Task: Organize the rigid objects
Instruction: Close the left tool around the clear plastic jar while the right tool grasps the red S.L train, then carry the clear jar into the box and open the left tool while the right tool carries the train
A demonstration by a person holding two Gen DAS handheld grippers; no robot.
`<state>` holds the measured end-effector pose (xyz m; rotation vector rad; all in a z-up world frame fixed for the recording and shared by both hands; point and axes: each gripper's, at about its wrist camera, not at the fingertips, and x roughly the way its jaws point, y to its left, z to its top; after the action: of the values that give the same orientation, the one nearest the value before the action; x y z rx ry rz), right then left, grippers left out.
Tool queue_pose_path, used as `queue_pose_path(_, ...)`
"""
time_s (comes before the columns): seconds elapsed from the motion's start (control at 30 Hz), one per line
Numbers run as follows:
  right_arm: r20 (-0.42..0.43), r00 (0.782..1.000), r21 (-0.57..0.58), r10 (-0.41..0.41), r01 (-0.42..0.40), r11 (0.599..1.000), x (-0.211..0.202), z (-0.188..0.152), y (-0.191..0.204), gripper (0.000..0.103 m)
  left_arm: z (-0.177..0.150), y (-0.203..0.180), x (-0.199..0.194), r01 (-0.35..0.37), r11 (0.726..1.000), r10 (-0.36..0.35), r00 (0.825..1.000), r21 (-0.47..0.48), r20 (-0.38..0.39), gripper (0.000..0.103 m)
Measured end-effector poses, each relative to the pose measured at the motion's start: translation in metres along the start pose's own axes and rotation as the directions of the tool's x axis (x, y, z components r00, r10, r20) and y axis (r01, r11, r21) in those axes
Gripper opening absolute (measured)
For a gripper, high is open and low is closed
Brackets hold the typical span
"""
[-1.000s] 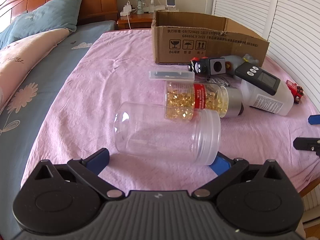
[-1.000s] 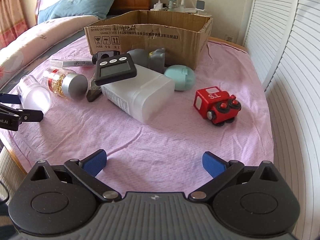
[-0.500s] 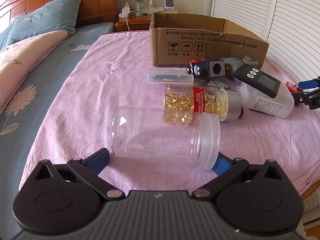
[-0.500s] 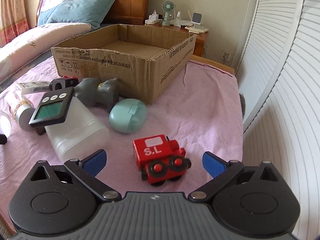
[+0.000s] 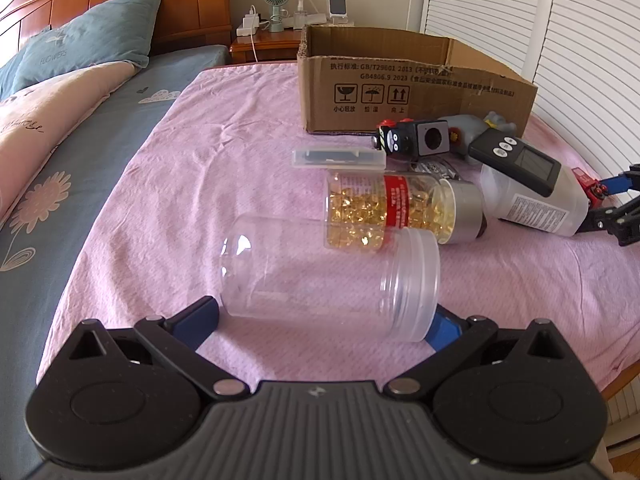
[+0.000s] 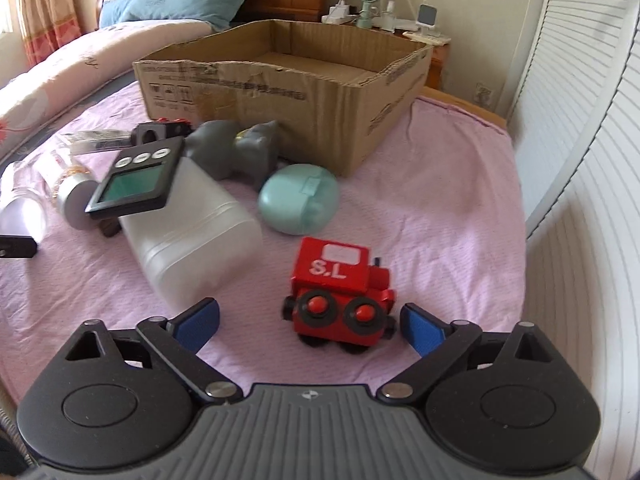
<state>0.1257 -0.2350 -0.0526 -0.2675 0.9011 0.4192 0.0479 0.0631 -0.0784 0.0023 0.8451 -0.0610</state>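
Rigid objects — none of them yet boxed, as far as can be seen — are scattered on a pink, finely ribbed bedspread (image 6: 420, 200).

Nearest the right gripper (image 6: 310, 320), a red, blocky wooden toy train marked "S.L" (image 6: 340, 292) is bracketed by the blue pads; the jaws have just been closing, yet a gap is seen on either side, so the toy is not gripped. The left gripper (image 5: 324, 316) is spread wide around a clear, smooth plastic jar with a ribbed screw lid (image 5: 328, 276), lying on its side; whether its pads press the jar cannot be told.

Just beyond, a clear bottle of golden capsules with a red label and silver cap (image 5: 400, 210) is seen touching the jar, and a translucent white squarish plastic bottle (image 6: 192, 240) lies under a black flat digital timer (image 6: 136, 182). Further on, a mint-green rounded case (image 6: 298, 204), a matte grey figurine (image 6: 236, 152), a small black toy train car (image 5: 412, 140) and a flat clear lidded case (image 5: 338, 159) are found.

Farthest stands the open brown corrugated cardboard box (image 6: 280, 92); the visible part of its floor looks bare, so nearly all the sorting is judged to remain.
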Motion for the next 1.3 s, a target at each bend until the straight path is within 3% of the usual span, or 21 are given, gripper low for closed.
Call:
queue_pose_path(0.53, -0.017, 0.995, 0.107, -0.099, 0.1, 0.989, 0.007, 0.019, -0.01, 0.061, 0.003, -0.007, -0.001, 0.035, 0.999, -0.035, 0.999, 0.024, 0.014, 0.102)
queue_pose_path(0.87, -0.015, 0.992, 0.086, -0.124, 0.125, 0.988, 0.01, 0.022, -0.002, 0.061, 0.012, -0.003, -0.006, 0.026, 1.0, -0.026, 0.999, -0.007, 0.042, 0.102)
queue_pose_path(0.97, -0.016, 0.991, 0.076, -0.134, 0.135, 0.988, 0.008, 0.021, 0.0, 0.06, 0.014, -0.003, -0.005, 0.021, 1.0, -0.021, 0.999, -0.004, 0.037, 0.101)
queue_pose_path(1.07, -0.023, 0.991, 0.085, -0.13, 0.132, 0.988, 0.007, 0.022, 0.0, 0.057, 0.016, -0.004, -0.004, 0.023, 1.0, -0.024, 0.999, 0.008, 0.029, 0.092)
queue_pose_path(1.3, -0.047, 0.991, 0.092, -0.126, 0.13, 0.987, 0.004, 0.024, 0.002, 0.056, 0.026, 0.001, -0.003, 0.043, 0.998, -0.043, 0.999, 0.047, -0.011, 0.092)
